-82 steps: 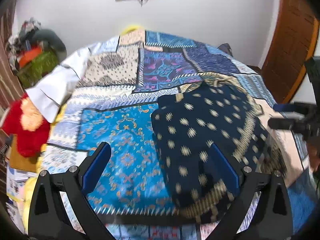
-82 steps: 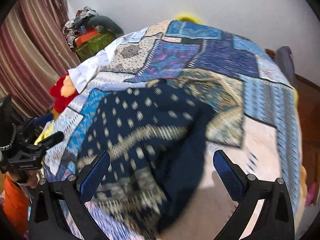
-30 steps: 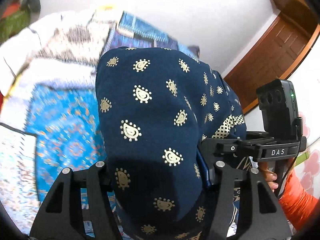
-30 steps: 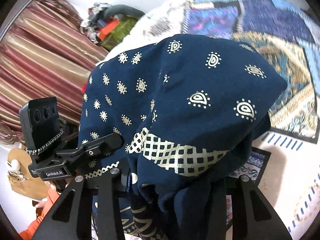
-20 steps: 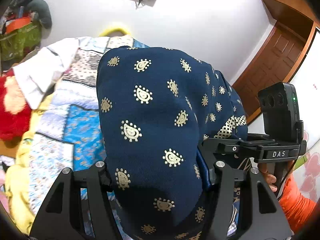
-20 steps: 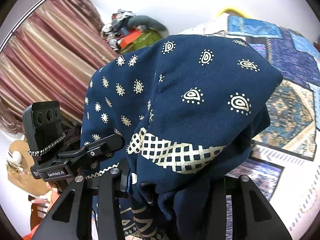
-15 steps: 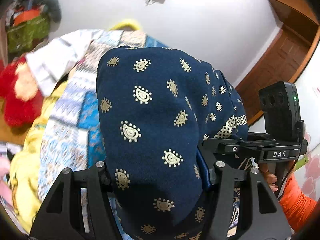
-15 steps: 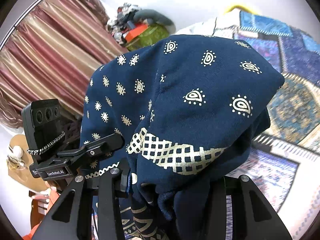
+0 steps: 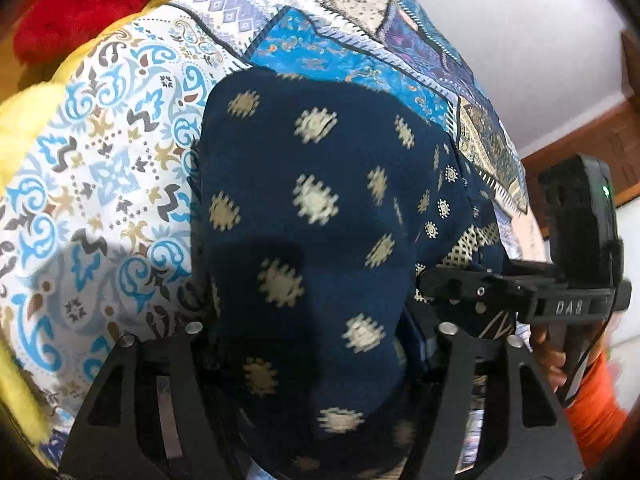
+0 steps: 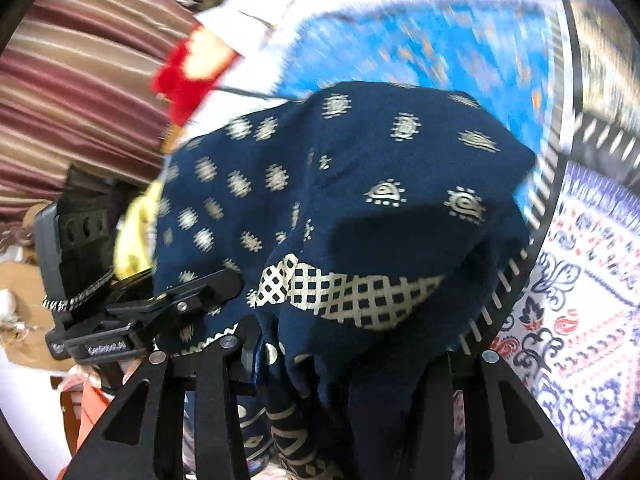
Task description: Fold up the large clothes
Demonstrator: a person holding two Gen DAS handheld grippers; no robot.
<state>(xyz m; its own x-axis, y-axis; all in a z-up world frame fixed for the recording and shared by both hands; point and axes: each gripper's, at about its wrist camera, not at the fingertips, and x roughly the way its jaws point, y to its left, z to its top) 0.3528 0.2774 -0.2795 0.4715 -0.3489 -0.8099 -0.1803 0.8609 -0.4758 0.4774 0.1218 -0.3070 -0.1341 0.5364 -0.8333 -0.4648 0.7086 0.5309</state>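
Observation:
A navy garment with cream motifs (image 9: 312,216) hangs bunched over both grippers above the patchwork bedspread (image 9: 120,168). My left gripper (image 9: 316,360) is shut on the garment, which hides its fingertips. My right gripper (image 10: 340,368) is shut on the same garment (image 10: 360,184), near its cream lattice band (image 10: 344,292). In the left wrist view the right gripper (image 9: 480,292) sits close on the right. In the right wrist view the left gripper (image 10: 160,312) sits close on the left.
A red plush toy (image 9: 72,12) and a yellow blanket edge (image 9: 16,120) lie at the bed's left side. Striped curtains (image 10: 80,64) hang behind. A wooden door (image 9: 592,136) is at the right, and the person's orange sleeve (image 9: 592,400) shows.
Both grippers, open over the flat garment 2.7 s ago, have closed on it and lifted it. In the last half second both cameras have tilted down toward the bed.

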